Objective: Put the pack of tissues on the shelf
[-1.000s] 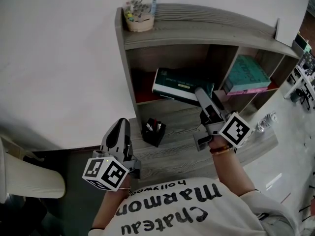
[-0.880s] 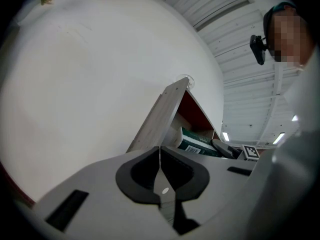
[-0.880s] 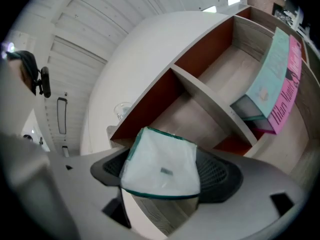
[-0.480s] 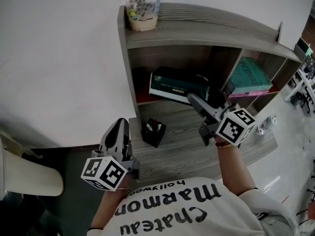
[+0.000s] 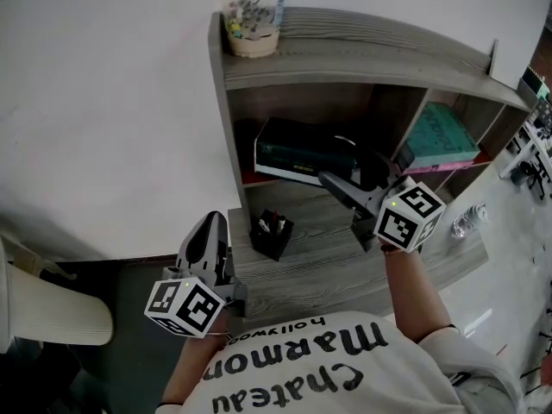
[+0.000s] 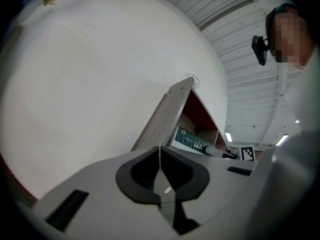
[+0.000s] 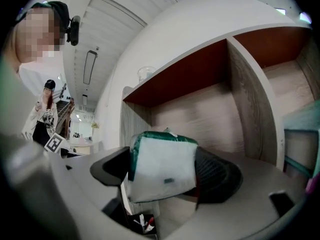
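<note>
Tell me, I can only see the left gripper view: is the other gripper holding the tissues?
Observer: Yes. The right gripper is clamped on the pack of tissues, one jaw on each side.
Operator: What's beside it?
Observer: A teal book lies in the right compartment of the shelf.
Operator: Anything underneath?
Observer: A black pen holder stands on the board below.

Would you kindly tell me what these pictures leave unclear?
Head view: the cup, top cut off by the upper edge.
Head view: print on the pack of tissues, too small.
Right gripper view: whether the pack touches the shelf; the pack itself hides its underside.
</note>
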Demonstrator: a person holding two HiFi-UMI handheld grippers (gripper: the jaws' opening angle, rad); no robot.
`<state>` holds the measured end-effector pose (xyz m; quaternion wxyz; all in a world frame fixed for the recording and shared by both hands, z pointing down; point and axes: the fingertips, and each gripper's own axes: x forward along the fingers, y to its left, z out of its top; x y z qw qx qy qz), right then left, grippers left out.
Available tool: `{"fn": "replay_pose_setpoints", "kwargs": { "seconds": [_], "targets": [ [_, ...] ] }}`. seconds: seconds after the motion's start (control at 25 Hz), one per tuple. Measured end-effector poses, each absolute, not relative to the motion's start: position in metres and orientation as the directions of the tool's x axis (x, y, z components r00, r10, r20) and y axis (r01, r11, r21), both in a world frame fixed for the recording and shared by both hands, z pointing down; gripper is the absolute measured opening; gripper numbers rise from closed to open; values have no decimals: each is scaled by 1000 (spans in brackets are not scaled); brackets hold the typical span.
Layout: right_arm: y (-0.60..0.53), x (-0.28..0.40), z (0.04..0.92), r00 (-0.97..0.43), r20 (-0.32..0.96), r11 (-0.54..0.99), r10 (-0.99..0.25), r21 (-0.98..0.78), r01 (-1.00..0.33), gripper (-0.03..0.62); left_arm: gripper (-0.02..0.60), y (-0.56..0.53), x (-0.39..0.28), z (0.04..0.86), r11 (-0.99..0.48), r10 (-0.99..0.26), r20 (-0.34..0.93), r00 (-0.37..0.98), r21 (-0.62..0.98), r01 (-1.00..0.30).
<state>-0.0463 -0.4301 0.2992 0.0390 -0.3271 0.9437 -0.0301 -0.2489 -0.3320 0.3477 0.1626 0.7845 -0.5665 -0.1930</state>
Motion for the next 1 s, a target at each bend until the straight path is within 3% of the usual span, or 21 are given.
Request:
{"fn": "replay_pose_setpoints", "kwargs": {
  "seconds": [0.24, 0.8, 1.0],
  "targets": [
    [-433, -51, 303, -781, 0, 781, -625, 13, -625, 420, 20, -333, -253, 350, -292, -956, -109, 274, 483, -826],
    [-446, -35, 306, -709, -3, 709, -705, 14, -705, 405, 20, -332, -257, 353, -295, -955, -120, 272, 489, -821],
    [-449, -36, 308, -697, 1, 697, -717, -5, -717, 291, 20, -334, -256, 354, -296, -954, -117, 275, 491, -820]
  ]
}}
